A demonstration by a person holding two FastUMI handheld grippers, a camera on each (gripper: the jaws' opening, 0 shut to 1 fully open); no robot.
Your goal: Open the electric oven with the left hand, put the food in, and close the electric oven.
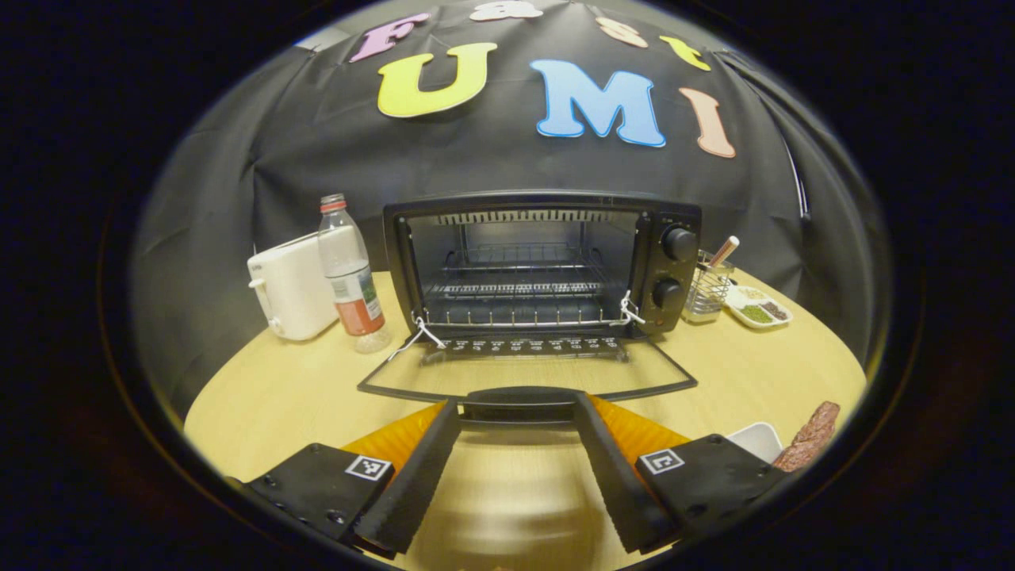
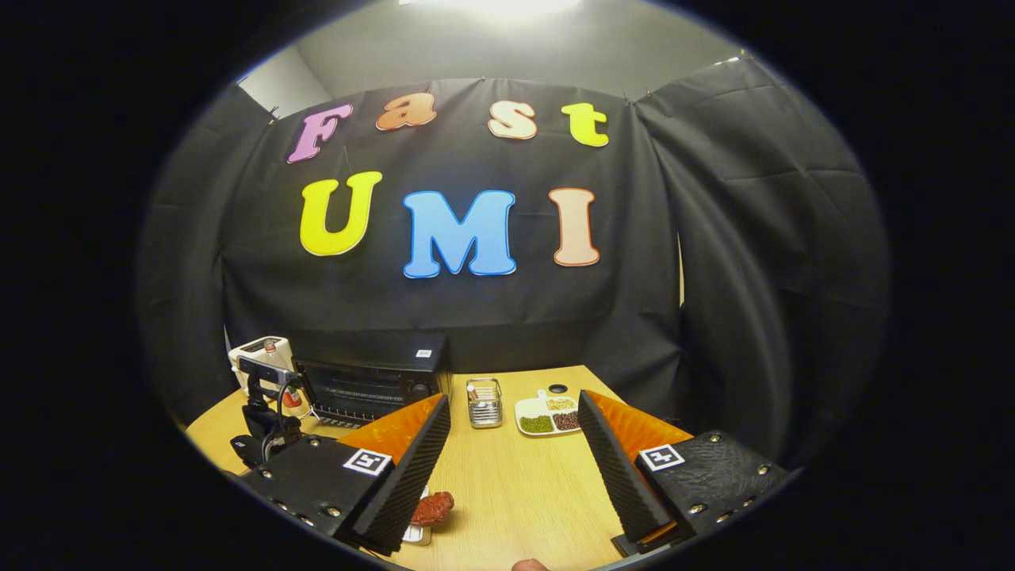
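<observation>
The black electric oven (image 1: 547, 266) stands open on the round wooden table, its glass door (image 1: 527, 373) folded down flat toward me and its wire rack bare. My left gripper (image 1: 517, 408) is open, its fingertips at the two ends of the door handle (image 1: 519, 399). The food, a reddish-brown piece of meat (image 1: 810, 434), lies on a white dish (image 1: 757, 438) to the right of it. In the right gripper view my right gripper (image 2: 514, 404) hangs open over the table, the meat (image 2: 433, 507) low by its left finger. The oven (image 2: 369, 388) and the left gripper (image 2: 266, 420) sit far left.
A white toaster (image 1: 292, 297) and a plastic bottle (image 1: 349, 274) stand left of the oven. To its right are a wire basket (image 1: 707, 287) holding a utensil and a white divided dish of grains (image 1: 757, 308). Black cloth walls close in behind the table.
</observation>
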